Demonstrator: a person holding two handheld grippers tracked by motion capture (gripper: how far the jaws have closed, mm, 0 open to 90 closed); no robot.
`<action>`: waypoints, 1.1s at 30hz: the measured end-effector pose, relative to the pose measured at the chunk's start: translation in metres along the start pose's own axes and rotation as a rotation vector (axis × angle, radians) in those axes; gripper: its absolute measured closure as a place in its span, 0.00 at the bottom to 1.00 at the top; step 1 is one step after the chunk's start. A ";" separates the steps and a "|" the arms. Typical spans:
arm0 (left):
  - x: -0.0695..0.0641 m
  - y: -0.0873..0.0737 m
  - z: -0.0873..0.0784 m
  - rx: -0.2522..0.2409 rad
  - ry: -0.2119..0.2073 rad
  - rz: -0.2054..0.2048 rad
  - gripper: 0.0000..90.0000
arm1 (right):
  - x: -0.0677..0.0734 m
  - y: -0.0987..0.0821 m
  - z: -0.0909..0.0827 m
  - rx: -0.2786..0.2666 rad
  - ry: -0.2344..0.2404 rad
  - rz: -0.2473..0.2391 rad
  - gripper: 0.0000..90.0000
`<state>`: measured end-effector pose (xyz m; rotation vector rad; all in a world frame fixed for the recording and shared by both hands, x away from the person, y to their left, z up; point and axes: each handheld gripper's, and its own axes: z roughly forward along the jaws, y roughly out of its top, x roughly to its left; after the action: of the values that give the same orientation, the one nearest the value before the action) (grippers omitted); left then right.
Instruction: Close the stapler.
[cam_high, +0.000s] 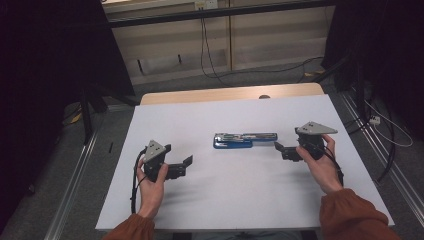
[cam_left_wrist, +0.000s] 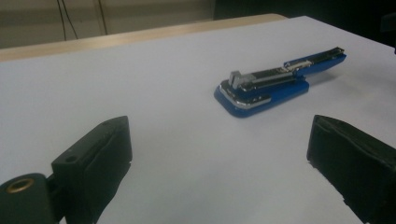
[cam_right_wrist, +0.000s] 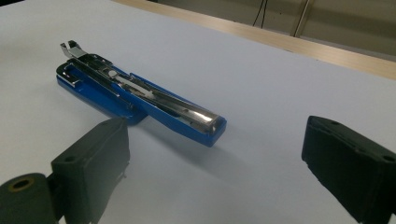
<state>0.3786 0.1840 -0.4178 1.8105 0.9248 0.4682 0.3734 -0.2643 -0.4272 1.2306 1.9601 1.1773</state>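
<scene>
Black fingers of your right gripper (cam_right_wrist: 215, 172) stand wide apart, nothing between them; left gripper (cam_left_wrist: 219, 172) likewise. Blue stapler (cam_high: 245, 140) lies swung open flat at mid-worktop (cam_high: 225, 200), at 12 o'clock between both. Right is nearest: approach level, straddle the loose upper arm (cam_right_wrist: 187, 116) squarely, and close gently.

High view — fixed overhead, looking forward and down across the whole table (cam_high: 165, 200). Left gripper view sits low, close to the tabletop, facing the stapler (cam_left_wrist: 275, 84) at 1 o'clock. Right gripper view, equally low and closer, has it at 11 o'clock. All three share the stapler and surrounding tabletop.
</scene>
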 end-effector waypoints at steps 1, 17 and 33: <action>0.000 0.002 0.002 0.000 0.001 0.011 0.07 | -0.001 0.000 -0.002 -0.004 -0.002 -0.004 0.08; -0.016 0.022 0.050 0.008 -0.045 0.083 0.07 | -0.002 -0.011 0.005 -0.020 0.047 0.014 0.20; -0.014 0.027 0.088 0.007 -0.040 0.045 0.09 | -0.008 -0.016 0.010 -0.011 0.091 0.032 0.63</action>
<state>0.4392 0.1150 -0.4290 1.8435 0.8607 0.4558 0.3783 -0.2707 -0.4459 1.2264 2.0032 1.2785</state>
